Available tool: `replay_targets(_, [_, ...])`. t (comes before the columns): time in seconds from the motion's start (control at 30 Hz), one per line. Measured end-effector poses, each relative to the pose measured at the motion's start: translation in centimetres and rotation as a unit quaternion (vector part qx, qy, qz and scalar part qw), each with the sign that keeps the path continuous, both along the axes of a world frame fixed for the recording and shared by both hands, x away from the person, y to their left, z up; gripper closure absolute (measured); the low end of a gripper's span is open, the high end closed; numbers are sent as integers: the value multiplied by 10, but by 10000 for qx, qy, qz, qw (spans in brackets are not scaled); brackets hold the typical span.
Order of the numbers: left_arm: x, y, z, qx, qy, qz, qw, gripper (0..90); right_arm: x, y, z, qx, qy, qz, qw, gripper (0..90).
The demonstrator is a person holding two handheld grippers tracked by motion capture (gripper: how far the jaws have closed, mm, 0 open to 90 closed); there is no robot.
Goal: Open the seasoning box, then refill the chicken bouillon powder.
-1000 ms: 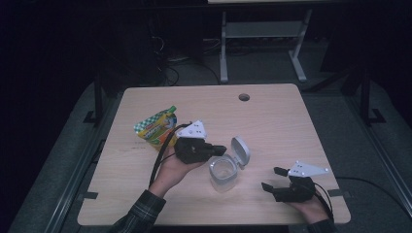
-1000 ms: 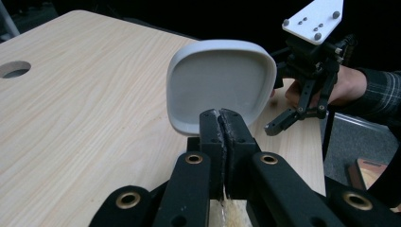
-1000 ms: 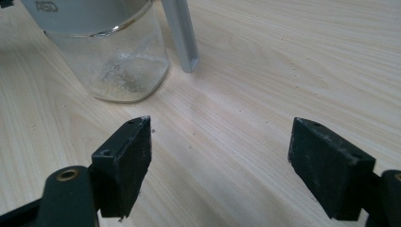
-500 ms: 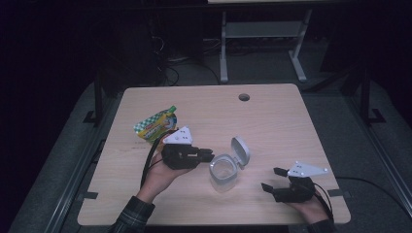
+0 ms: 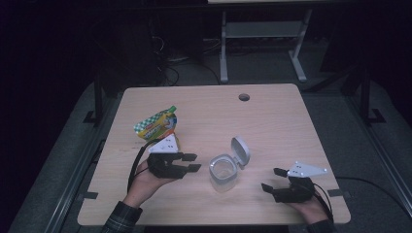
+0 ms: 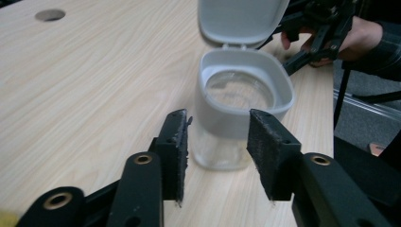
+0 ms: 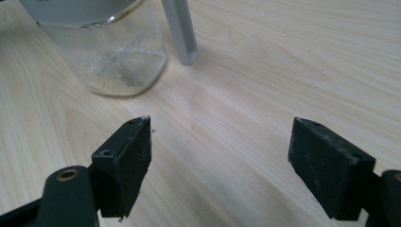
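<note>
A clear glass jar (image 5: 223, 174) with a grey collar stands near the table's front, its hinged grey lid (image 5: 241, 150) tipped open to the back right. In the right gripper view the jar (image 7: 108, 52) holds a thin powdery residue at the bottom. My left gripper (image 5: 196, 162) lies open a short way left of the jar, pointing at it; in the left gripper view the jar (image 6: 236, 94) stands just beyond the parted jaws, untouched. My right gripper (image 5: 270, 178) rests open on the table right of the jar, with bare wood between its fingers (image 7: 125, 156).
A green and yellow snack pouch (image 5: 156, 124) lies on the wooden table (image 5: 272, 121) just behind my left hand. A round cable hole (image 5: 244, 97) sits near the table's far edge. Metal frame legs (image 5: 223, 43) stand on the dark floor beyond.
My left gripper has drawn back from the jar's lid, moving left and toward the table's front. The lid stays open. The right gripper has not moved.
</note>
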State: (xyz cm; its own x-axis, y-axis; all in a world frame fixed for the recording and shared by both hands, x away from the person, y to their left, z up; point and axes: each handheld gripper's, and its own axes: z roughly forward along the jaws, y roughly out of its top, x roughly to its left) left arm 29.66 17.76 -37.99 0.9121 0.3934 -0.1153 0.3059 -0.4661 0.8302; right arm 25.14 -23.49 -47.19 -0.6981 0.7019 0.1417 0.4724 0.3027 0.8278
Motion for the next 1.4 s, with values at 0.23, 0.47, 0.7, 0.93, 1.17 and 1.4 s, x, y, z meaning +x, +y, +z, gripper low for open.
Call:
replay_targets(0.23, [-6,11,-16,160,-29,95,9998,477,-1,-1,1,6,-5,6,10000,215])
replay_targets(0.47, [-12,22,-23,217,-56,129,9997,447,-1,-3,2,11,-70,-3,10000,215])
replay_targets(0.7, [-20,39,-30,217,-41,260,9994,417,-1,-1,1,8,-63,25,10000,215])
replay_targets(0.93, [-25,55,-37,254,-20,385,9989,396,-1,0,2,10,-35,20,10000,215])
replay_targets(1.17, [-25,69,-39,318,-14,528,9981,397,-1,0,0,45,-1,0,10000,215])
replay_targets(1.4, [-21,89,-35,278,26,806,9964,406,-1,0,0,53,-13,-12,10000,215])
